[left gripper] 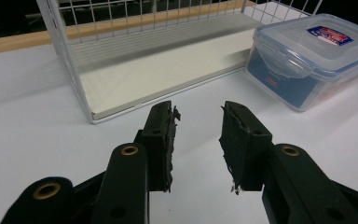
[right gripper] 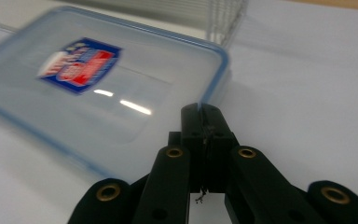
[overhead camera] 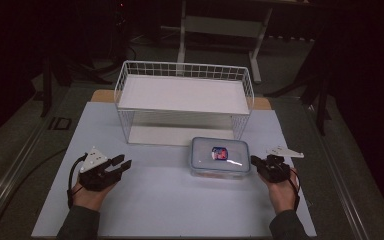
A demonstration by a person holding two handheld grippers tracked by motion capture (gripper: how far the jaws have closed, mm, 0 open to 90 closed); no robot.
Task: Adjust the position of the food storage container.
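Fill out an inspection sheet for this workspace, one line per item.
Surface: white table top, bare around the hands.
Job's things: clear lidded container with blue seal and label, closed, in front of the white wire shelf rack.
Clutter: nothing seen.
Grippers: left hand-held gripper has a gap between its pads, holding nothing; right hand-held gripper shut, empty, at the container's right edge.
Cables: black cable loops beside the left hand.
Surroundings: dark room, a white frame behind the table.
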